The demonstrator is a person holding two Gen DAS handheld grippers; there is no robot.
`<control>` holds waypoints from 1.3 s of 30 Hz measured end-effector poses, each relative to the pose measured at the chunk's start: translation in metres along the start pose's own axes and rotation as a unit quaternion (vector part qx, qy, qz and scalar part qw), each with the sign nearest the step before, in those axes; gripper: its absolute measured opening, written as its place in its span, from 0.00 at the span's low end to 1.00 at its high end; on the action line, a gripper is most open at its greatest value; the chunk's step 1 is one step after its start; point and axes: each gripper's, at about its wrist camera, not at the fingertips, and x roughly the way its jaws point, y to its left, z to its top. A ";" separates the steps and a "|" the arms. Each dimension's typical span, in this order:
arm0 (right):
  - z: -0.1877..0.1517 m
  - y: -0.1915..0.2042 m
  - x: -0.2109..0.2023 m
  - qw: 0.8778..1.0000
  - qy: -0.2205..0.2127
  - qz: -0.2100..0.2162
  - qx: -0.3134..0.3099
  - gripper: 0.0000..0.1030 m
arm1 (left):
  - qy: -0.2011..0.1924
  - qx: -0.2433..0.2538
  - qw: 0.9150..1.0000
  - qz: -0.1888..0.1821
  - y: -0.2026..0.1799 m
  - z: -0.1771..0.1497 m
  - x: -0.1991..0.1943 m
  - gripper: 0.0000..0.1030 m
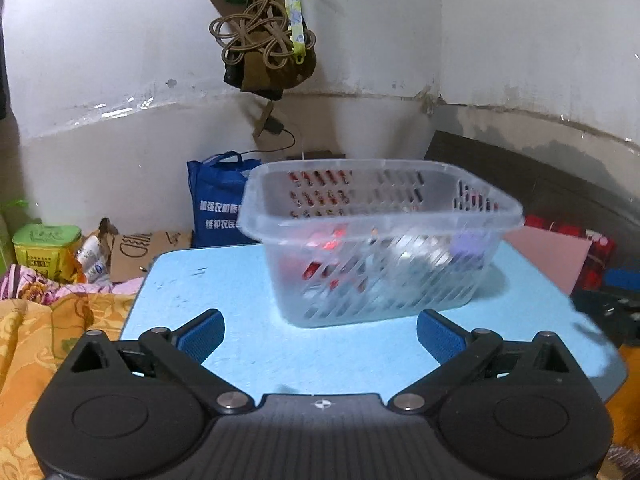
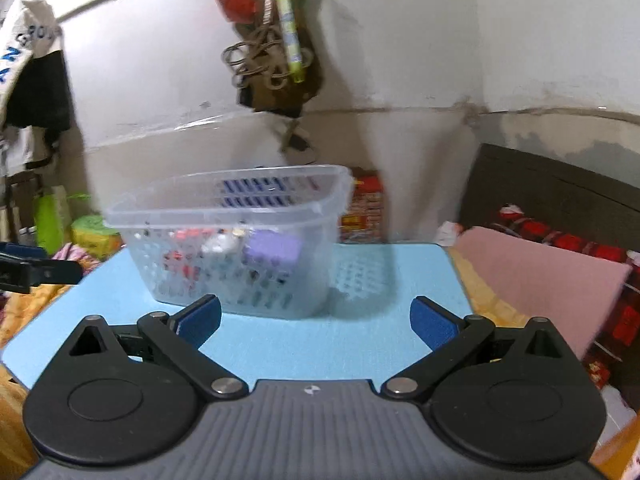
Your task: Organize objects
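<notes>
I have both tools empty: the left gripper (image 1: 320, 332) has its jaws spread wide with nothing between them, and the right gripper (image 2: 316, 320) is just as wide and grips nothing. The clear slotted basket (image 1: 380, 240) stands on the blue table (image 1: 224, 280), toward its far edge, and the table around it looks bare, so I judge the sorting nearly done and my step now is to draw both tools away cleanly. To do that well I keep the fingers above the table top and clear of the basket's near wall, so nothing nudges it toward the far edge. Inside the basket I make out a purple block (image 2: 272, 250), some red pieces and something white, but blur and the slotted walls hide what they are. In the right view the left tool is cut off at the left edge.
</notes>
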 end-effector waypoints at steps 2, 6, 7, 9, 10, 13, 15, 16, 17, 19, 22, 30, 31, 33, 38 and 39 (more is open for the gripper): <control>0.013 -0.002 0.009 1.000 0.017 0.024 -0.003 1.00 | 0.015 0.006 1.000 -0.001 -0.008 0.008 -0.001 1.00; 0.043 -0.008 0.031 0.997 0.053 0.052 0.007 1.00 | 0.040 0.031 0.999 0.010 -0.021 0.040 0.003 1.00; 0.049 -0.010 0.035 0.997 0.058 0.054 0.010 1.00 | 0.046 0.036 0.998 0.014 -0.023 0.046 0.006 1.00; 0.063 -0.015 0.041 0.997 0.055 0.052 0.022 1.00 | 0.048 0.033 0.998 0.024 -0.022 0.059 0.012 1.00; 0.068 -0.017 0.044 0.997 0.051 0.050 0.027 1.00 | 0.046 0.031 0.998 0.026 -0.020 0.065 0.015 1.00; 0.078 -0.020 0.049 0.997 0.052 0.045 0.040 1.00 | 0.050 0.012 0.998 0.024 -0.013 0.077 0.027 1.00; 0.079 -0.019 0.049 0.996 0.057 0.051 0.038 1.00 | 0.041 -0.008 0.999 0.006 -0.008 0.082 0.031 1.00; 0.078 -0.017 0.049 0.997 0.059 0.046 0.037 1.00 | 0.035 -0.011 0.999 0.000 -0.008 0.083 0.033 1.00; 0.077 -0.014 0.050 0.997 0.063 0.039 0.031 1.00 | 0.030 -0.009 1.000 -0.004 -0.008 0.085 0.035 1.00; 0.074 -0.011 0.051 0.997 0.064 0.027 0.023 1.00 | 0.022 0.003 1.000 -0.001 -0.011 0.088 0.041 1.00; 0.073 -0.008 0.052 0.997 0.070 0.009 0.020 1.00 | 0.015 0.018 1.000 0.005 -0.014 0.087 0.044 1.00; 0.074 -0.002 0.051 0.998 0.054 0.005 0.018 1.00 | 0.003 0.031 0.999 0.011 -0.026 0.083 0.034 1.00; 0.074 -0.002 0.051 0.998 0.049 -0.001 0.025 1.00 | 0.002 0.033 0.999 0.013 -0.029 0.083 0.033 1.00; 0.074 0.002 0.053 0.998 0.049 -0.011 0.026 1.00 | 0.000 0.045 0.999 0.021 -0.034 0.081 0.031 1.00; 0.086 0.017 0.062 0.997 0.074 0.002 -0.031 1.00 | 0.006 0.022 1.000 0.015 -0.026 0.087 0.038 1.00; 0.089 0.018 0.063 0.997 0.073 0.003 -0.027 1.00 | 0.006 0.023 1.000 0.018 -0.025 0.088 0.040 1.00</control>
